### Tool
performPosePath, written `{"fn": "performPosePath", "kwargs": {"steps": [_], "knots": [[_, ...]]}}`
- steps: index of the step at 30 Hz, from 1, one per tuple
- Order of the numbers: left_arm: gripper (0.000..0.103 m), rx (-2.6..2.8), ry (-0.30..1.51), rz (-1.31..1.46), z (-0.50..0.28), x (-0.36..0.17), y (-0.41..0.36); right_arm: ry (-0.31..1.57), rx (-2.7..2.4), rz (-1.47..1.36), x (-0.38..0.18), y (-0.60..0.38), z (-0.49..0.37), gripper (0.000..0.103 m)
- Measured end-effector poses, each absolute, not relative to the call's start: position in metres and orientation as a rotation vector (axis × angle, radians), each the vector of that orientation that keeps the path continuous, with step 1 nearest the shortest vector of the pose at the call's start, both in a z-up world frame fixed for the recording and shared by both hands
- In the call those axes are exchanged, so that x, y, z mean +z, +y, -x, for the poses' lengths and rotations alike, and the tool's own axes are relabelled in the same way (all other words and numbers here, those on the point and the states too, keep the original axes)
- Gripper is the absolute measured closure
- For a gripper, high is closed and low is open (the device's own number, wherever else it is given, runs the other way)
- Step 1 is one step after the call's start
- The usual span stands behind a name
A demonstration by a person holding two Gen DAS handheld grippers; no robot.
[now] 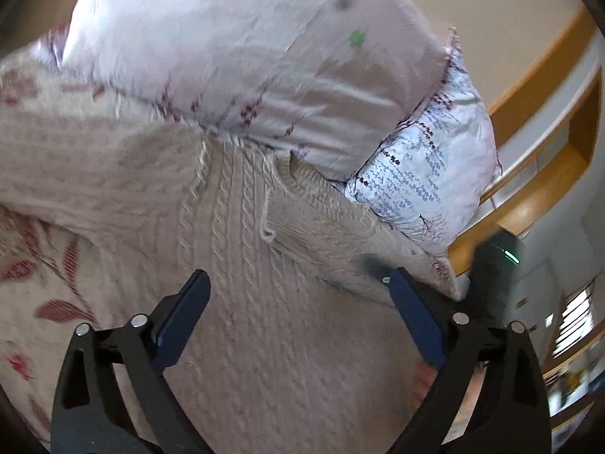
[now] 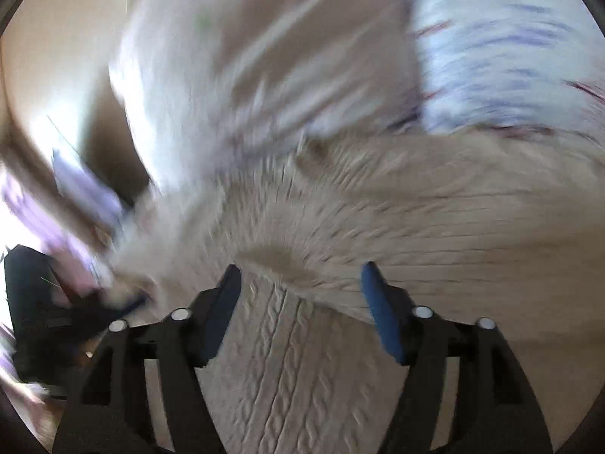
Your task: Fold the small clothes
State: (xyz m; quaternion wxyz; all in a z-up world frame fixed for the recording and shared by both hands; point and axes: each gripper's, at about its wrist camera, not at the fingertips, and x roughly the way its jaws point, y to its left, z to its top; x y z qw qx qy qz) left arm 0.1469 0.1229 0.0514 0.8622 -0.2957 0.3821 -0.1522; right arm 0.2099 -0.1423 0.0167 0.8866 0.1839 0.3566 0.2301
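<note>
A beige cable-knit sweater (image 1: 242, 234) lies spread on a bed, its ribbed collar (image 1: 302, 185) toward the pillows. My left gripper (image 1: 298, 283) is open just above the sweater's body, holding nothing. In the right wrist view, which is blurred by motion, the same sweater (image 2: 435, 208) fills the frame. My right gripper (image 2: 300, 276) is open over a fold of the knit, holding nothing. The other gripper shows as a dark shape at the left edge of the right wrist view (image 2: 41, 310) and at the right of the left wrist view (image 1: 495, 265).
Two patterned pillows (image 1: 234, 56) (image 1: 431, 166) lie against the sweater's top edge. A leaf-print bedsheet (image 1: 34, 276) lies at left. A wooden headboard shelf (image 1: 548, 113) stands at right, with a window (image 1: 574, 317) beyond.
</note>
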Motion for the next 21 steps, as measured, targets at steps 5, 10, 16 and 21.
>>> {"fn": "performPosePath", "kwargs": {"steps": [5, 10, 16, 21], "knots": [[0.032, -0.341, 0.921, 0.746, -0.179, 0.026, 0.105, 0.660, 0.271, -0.715, 0.013, -0.256, -0.169, 0.043], [0.044, -0.311, 0.983, 0.812, -0.197, 0.006, 0.091, 0.684, 0.082, -0.987, -0.027, -0.339, -0.149, 0.062], [0.059, -0.220, 0.982, 0.817, -0.216, -0.005, 0.088, 0.724, 0.053, -1.041, -0.048, -0.349, -0.160, 0.065], [0.095, -0.206, 0.975, 0.785, -0.231, -0.008, 0.092, 0.663, -0.010, -1.005, -0.042, -0.351, -0.171, 0.092]]}}
